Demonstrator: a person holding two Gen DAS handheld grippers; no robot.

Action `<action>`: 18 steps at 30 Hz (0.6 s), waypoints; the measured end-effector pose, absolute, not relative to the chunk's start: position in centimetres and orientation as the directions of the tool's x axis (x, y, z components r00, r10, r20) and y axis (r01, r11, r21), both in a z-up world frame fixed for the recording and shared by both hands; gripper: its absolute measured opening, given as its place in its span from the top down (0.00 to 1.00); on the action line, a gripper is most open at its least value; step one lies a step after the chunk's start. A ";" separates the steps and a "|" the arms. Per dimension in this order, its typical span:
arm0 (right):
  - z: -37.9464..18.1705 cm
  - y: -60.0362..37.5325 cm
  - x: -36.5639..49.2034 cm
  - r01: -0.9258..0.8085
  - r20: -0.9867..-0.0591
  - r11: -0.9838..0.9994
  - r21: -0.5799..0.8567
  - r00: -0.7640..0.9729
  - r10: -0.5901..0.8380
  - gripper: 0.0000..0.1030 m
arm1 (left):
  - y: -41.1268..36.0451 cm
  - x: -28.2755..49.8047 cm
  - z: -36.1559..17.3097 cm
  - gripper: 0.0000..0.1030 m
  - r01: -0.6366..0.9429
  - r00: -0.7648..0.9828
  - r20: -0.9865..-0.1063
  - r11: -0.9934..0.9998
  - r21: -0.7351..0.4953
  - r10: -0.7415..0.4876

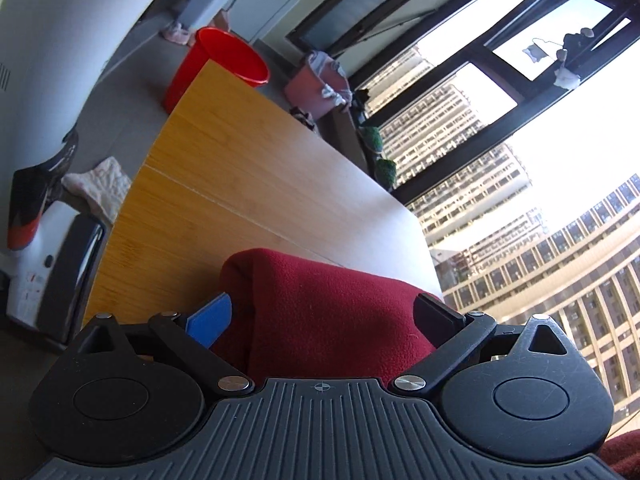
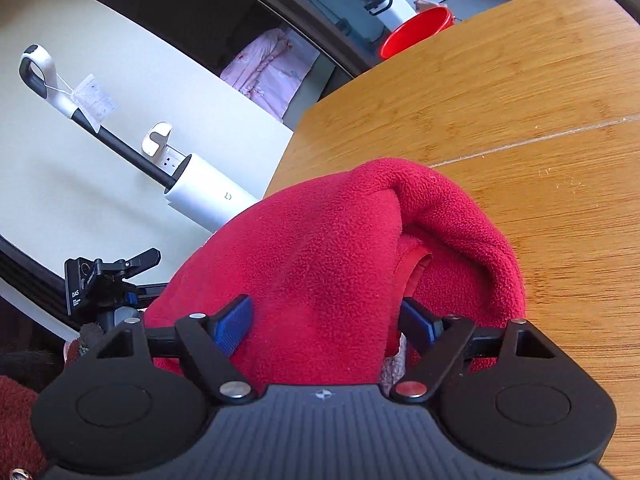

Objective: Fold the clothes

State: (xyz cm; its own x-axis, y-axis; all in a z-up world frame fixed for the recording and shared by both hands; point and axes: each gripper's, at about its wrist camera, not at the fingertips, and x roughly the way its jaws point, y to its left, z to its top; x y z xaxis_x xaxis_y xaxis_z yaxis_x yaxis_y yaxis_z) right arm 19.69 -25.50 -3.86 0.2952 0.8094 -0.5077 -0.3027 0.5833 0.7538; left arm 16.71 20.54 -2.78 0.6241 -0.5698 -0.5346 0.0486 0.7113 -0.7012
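Note:
A red fleece garment lies bunched on the wooden table. In the left wrist view a thick fold of it fills the gap of my left gripper, whose jaws stand very wide; the blue pad shows its face beside the cloth and I see no squeeze. In the right wrist view the red fleece garment humps up between the fingers of my right gripper, also spread wide. Its blue pads flank the fold without visibly pinching it. A rolled edge of the fleece curls over to the right on the table.
A red bucket stands on the floor past the table's far end, with a pink basket of cloth beyond. A pink rag and white appliances are left of the table. A white stick vacuum leans at the wall. Large windows lie to the right.

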 end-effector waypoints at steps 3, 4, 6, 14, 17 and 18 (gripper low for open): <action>-4.7 -25.0 20.9 -0.289 -0.498 0.562 0.775 0.269 0.825 0.15 | 18.0 17.7 -4.4 0.02 0.079 0.528 -0.559 0.693 -0.717 -0.639; -4.7 -24.8 21.1 -0.290 -0.494 0.558 0.777 0.267 0.827 0.14 | 17.2 18.2 -4.8 0.01 0.087 0.510 -0.570 0.698 -0.710 -0.644; -4.7 -24.6 21.6 -0.301 -0.491 0.558 0.773 0.273 0.827 0.13 | 16.0 19.2 -5.4 0.00 0.108 0.491 -0.572 0.697 -0.709 -0.658; -1.8 -23.0 28.1 -0.401 -0.497 0.640 0.656 0.409 0.765 0.34 | 13.7 27.0 -3.1 0.03 0.235 0.564 -0.524 0.732 -0.639 -0.638; 1.0 -22.5 31.5 -0.408 -0.478 0.695 0.592 0.517 0.711 0.48 | 12.9 29.9 -0.2 0.11 0.276 0.643 -0.475 0.761 -0.587 -0.600; 2.0 -22.3 31.9 -0.425 -0.461 0.707 0.565 0.549 0.698 0.48 | 12.6 30.5 0.9 0.11 0.296 0.667 -0.451 0.767 -0.569 -0.593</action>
